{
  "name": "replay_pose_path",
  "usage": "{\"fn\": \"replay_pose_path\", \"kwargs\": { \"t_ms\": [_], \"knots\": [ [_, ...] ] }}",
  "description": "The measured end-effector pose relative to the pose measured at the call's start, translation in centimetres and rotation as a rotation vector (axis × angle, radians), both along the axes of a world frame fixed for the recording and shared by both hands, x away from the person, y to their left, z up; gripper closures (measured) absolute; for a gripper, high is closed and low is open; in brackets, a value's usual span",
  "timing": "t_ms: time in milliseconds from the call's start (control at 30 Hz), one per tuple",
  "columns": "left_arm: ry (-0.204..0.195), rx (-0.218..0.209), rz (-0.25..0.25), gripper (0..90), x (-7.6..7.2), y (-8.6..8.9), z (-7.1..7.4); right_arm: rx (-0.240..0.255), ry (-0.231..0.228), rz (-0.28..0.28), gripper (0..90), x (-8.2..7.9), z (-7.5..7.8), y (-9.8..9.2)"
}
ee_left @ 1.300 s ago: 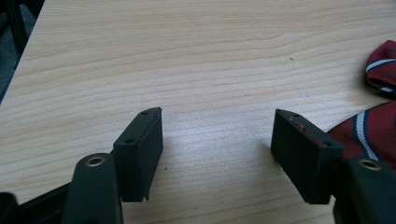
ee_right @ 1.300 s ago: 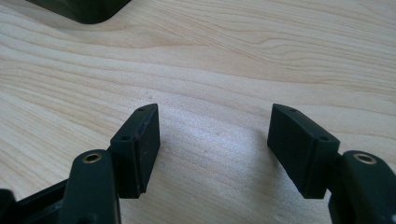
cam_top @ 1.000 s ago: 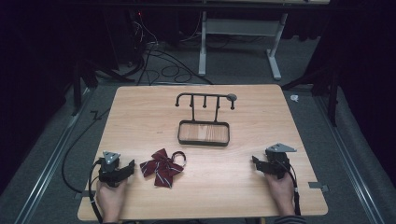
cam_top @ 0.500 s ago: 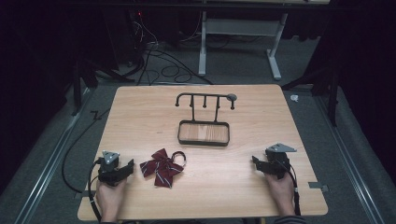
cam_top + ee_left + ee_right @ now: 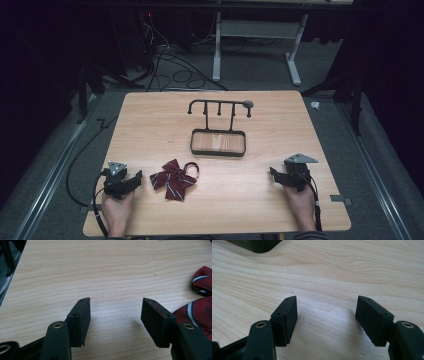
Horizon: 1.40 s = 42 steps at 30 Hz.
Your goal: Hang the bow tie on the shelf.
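left gripper (image 5: 134,179): near edge, on the table, jaws apart and just been closing a little; nothing between them, bare wood there in the left gripper view (image 5: 113,312).
right gripper (image 5: 274,173): near edge at the other side, jaws wide apart, empty; bare wood between them in the right gripper view (image 5: 325,312).
bow tie (image 5: 173,180): dark red with white-and-navy stripes, lies flat on the table just beside the left gripper, well apart from the right gripper; red striped cloth shows at the edge of the left gripper view (image 5: 197,312).
strap loop (image 5: 191,169): thin dark band, curls off the bow's far side.
handling: looks light, soft, floppy; wings will likely sag if lifted by one tip. Not fragile, cloth not slippery.
where to grip: probably the centre knot, thickest part; pinch across it. The strap is a second choice, thin and may slip out.
table (image 5: 150,120): light wood.
stand (image 5: 218,126): black wire rack with hooks over a small tray, mid table, well beyond the bow tie.
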State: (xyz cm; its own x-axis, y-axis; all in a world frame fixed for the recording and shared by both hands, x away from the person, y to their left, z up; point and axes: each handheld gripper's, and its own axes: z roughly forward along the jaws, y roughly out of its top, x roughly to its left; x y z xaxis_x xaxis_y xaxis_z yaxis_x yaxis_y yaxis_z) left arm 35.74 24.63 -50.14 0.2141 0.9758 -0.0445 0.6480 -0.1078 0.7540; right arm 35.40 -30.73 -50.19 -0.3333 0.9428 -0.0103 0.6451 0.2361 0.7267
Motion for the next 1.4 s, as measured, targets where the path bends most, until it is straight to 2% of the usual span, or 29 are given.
{"fn": "replay_pose_path", "kwargs": {
  "t_ms": [200, 300, 600, 833, 1133, 1400],
  "knots": [
    [-0.006, -0.031, -0.031, 43.7, -0.3, -0.3, 1.1, 0.000, 0.001, 0.002, 35.2, 0.0, 0.0, 0.0],
    [-0.011, -0.023, -0.053, 44.1, -0.5, -0.7, 1.5, 0.001, 0.000, 0.003, 35.1, 0.0, 0.0, 0.0],
    [-0.032, -0.050, -0.096, 45.3, -0.9, -1.6, 2.7, 0.002, 0.000, 0.002, 35.0, 0.0, 0.0, 0.0],
    [-0.047, -0.051, -0.152, 46.1, -1.4, -2.8, 3.7, 0.002, 0.001, 0.002, 35.0, 0.0, 0.0, 0.0],
    [-0.042, -0.064, -0.214, 46.9, -1.4, -4.3, 4.2, 0.002, 0.002, 0.001, 35.1, 0.0, 0.0, 0.0],
    [-0.021, -0.067, -0.253, 47.8, -1.0, -5.5, 4.3, 0.004, 0.001, 0.001, 35.0, 0.0, 0.0, 0.0]
  ]
}}
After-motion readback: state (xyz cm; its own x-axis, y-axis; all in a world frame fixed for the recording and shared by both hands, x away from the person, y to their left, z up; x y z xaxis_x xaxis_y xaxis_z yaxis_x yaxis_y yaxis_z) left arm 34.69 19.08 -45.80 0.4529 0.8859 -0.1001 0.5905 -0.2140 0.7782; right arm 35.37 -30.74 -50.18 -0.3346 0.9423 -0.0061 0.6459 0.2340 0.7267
